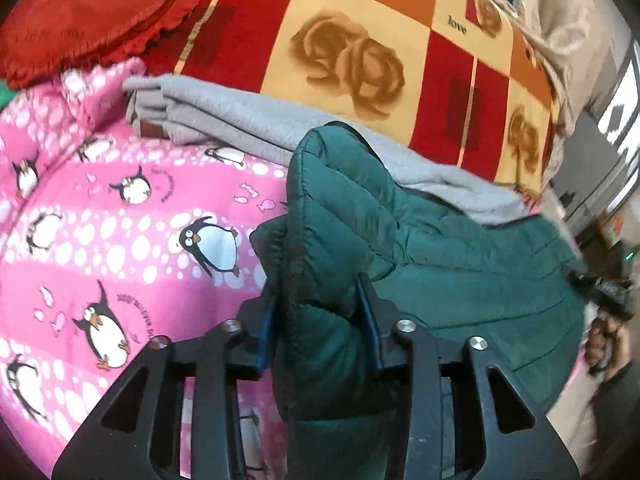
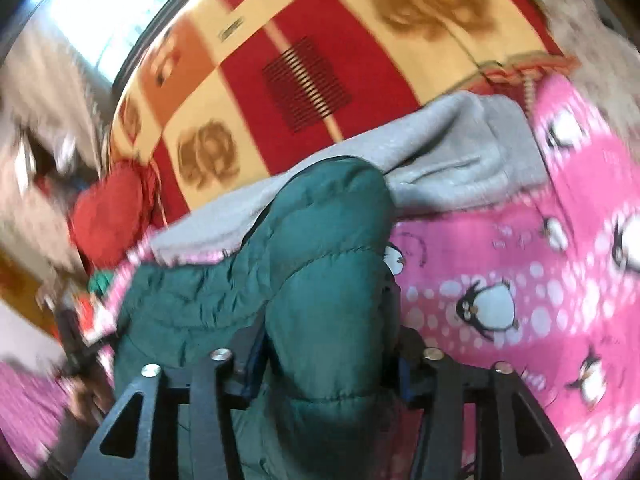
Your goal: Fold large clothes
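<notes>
Gripping green puffer jacket [image 1: 440,256] w/ both grippers.
Left gripper [image 1: 320,320] & right gripper [image 2: 328,352] are clamping bunched jacket folds; grey sweatshirt [image 1: 240,116] is lying mid-frame behind.

The jacket [image 1: 460,264] lies on the penguin sheet [image 1: 120,240] that covers the near part of the bed. Its upper end is bunched up between the left tongs [image 1: 318,332], and another bunched part sits between the right tongs [image 2: 326,364]. Just behind the jacket, touching it, lies a folded sweater [image 1: 240,120], partly on the sheet and partly on the checked blanket [image 1: 360,40] that spreads across the far part of the bed. A cushion [image 1: 88,12] rests at the far left corner in the left view, beside the blanket.
</notes>
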Tool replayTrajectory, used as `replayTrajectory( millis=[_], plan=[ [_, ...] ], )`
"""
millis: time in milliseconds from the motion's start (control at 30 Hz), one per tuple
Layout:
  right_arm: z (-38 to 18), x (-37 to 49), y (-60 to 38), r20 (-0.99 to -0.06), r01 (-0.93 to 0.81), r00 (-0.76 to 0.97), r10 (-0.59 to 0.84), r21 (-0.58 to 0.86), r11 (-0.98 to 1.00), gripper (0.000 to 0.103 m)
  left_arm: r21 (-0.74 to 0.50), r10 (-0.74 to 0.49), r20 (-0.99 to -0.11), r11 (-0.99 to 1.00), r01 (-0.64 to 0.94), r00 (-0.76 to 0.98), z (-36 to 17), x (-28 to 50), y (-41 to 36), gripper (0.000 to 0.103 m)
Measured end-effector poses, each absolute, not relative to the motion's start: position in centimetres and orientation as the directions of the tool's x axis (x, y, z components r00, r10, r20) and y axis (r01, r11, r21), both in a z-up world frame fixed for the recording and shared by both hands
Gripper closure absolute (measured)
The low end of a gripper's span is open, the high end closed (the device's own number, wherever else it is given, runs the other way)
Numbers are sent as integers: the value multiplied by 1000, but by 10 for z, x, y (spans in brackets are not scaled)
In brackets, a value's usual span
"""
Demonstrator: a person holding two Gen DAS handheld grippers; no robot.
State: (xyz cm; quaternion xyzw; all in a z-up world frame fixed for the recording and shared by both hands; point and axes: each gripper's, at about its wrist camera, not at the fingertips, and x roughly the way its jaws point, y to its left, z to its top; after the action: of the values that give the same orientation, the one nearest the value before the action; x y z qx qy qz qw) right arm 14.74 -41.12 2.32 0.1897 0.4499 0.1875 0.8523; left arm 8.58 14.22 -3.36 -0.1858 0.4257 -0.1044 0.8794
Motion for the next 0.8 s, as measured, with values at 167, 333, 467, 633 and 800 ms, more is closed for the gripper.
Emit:
replayTrajectory(
  millis=[167, 333, 467, 633, 800],
  plan=[
    [50, 128, -448, -647, -45, 646, 405, 497, 866, 42, -427, -355, -699, 904, 36, 620, -21, 80, 158, 60],
    [80, 101, -398, -669, -170, 665, 333, 298, 939, 37, -353, -245, -628, 935, 10, 739, 20, 61, 152, 60],
    [71, 80, -353, -646, -222, 710, 281, 174, 959, 35, -335, -303, -608, 936, 109, 734, 31, 50, 112, 58],
    [6, 93, -319, -756, -204, 637, 150, 22, 979, 29, -199, -220, -760, 975, 103, 612, -17, 69, 67, 58],
    [-21, 101, -344, -742, -142, 633, 221, 170, 975, 10, -274, -260, -768, 959, 66, 585, -44, 83, 73, 56]
  ],
)
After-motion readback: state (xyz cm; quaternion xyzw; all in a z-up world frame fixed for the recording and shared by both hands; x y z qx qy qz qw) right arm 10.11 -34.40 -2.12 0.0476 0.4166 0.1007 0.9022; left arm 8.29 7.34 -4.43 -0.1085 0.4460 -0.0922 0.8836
